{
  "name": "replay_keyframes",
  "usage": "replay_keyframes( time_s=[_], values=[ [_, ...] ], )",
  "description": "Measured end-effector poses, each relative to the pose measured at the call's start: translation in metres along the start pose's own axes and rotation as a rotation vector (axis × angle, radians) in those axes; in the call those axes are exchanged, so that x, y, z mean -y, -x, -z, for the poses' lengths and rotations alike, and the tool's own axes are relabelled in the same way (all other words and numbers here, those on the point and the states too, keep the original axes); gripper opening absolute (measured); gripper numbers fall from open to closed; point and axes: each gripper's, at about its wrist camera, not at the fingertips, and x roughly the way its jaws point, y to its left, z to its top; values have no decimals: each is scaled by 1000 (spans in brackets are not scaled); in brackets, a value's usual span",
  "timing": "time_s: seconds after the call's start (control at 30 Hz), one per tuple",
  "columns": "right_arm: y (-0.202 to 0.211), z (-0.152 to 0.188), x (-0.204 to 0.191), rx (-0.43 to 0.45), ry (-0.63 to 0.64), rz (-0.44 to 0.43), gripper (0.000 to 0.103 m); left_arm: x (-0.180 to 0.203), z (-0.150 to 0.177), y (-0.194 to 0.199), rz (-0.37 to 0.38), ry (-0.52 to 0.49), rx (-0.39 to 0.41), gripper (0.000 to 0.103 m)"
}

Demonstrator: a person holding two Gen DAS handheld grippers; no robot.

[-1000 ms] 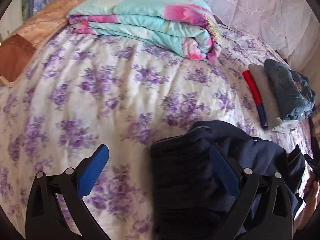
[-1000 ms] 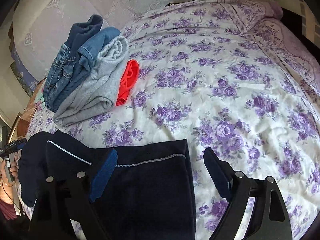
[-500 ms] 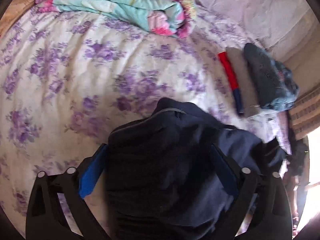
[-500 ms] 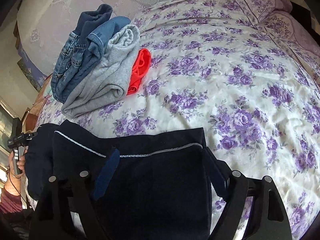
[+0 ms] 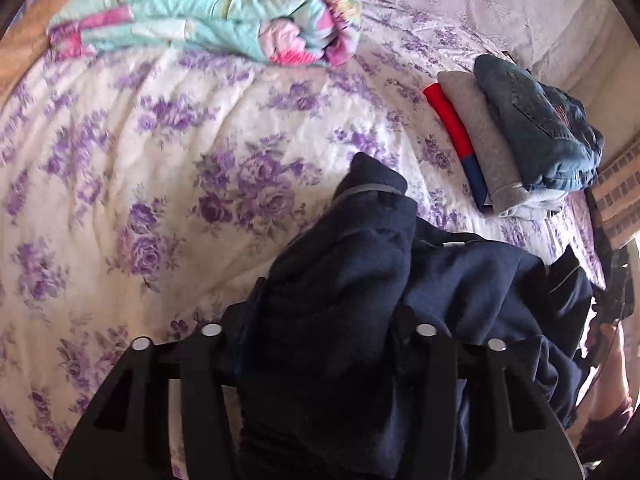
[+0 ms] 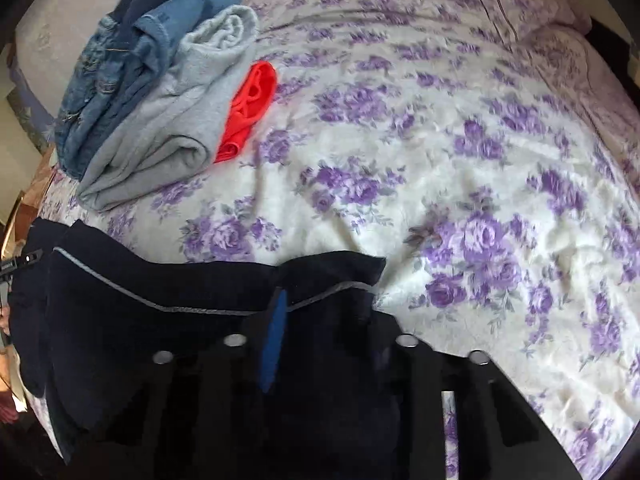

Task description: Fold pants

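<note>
Both cameras sit low on the grippers and look steeply down at the bed (image 5: 168, 168), very close to the dark pants (image 5: 340, 320). The left wrist view faces toward the folded quilt (image 5: 224, 12), with the stack of folded clothes (image 5: 520, 136) to its right. The right wrist view has that same stack (image 6: 152, 92) to its upper left. Both views share the pants (image 6: 160, 312), the stack and the flowered sheet (image 6: 480, 160).

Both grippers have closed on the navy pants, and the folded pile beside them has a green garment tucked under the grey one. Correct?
Not quite: the garment under the grey one is red, as the right wrist view shows. The left gripper and right gripper have just closed on the navy pants.
</note>
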Motion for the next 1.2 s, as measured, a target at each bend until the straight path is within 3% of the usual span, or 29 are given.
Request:
replay_keyframes(
  time_s=[0.07, 0.23, 0.33, 0.43, 0.47, 0.5, 0.57, 0.6, 0.73, 0.8, 0.87, 0.97, 1.1, 1.2],
  values=[
    [19, 0, 0, 77, -5, -17, 16, 9, 1, 9, -30, -27, 32, 43],
    [91, -12, 30, 315, -58, 118, 15, 22, -9, 54, -59, -20, 189, 41],
    [98, -28, 46, 318, -74, 171, 15, 20, -24, 52, -120, 23, 207, 42],
    [63, -42, 56, 247, -99, 241, 17, -1, -37, 10, -166, 97, 117, 49],
    [40, -43, 61, 183, -112, 249, 18, -6, -40, -6, -190, 100, 74, 56],
    [16, -43, 65, 114, -119, 257, 26, -12, -41, -26, -219, 90, 18, 66],
    [-8, -36, 68, 71, -120, 332, 46, -24, -42, -34, -229, 114, 17, 82],
    [-4, -33, 66, 105, -124, 346, 61, -27, -45, -26, -231, 120, 23, 84],
    [70, -15, 70, 291, -196, 247, 78, -32, -45, 20, -243, 69, 64, 84],
    [112, 5, 68, 322, -216, 193, 87, -37, -34, 50, -219, 69, 91, 84],
    [146, 39, 62, 318, -220, 148, 90, -38, -11, 86, -190, 71, 119, 85],
    [174, 105, 41, 283, -200, 78, 91, -29, 48, 129, -185, 73, 173, 87],
    [180, 193, 22, 212, -275, -42, 91, -15, 131, 149, -180, 123, 200, 87],
    [172, 237, 14, 198, -348, -90, 91, -13, 176, 147, -101, 185, 217, 87]
  ],
)
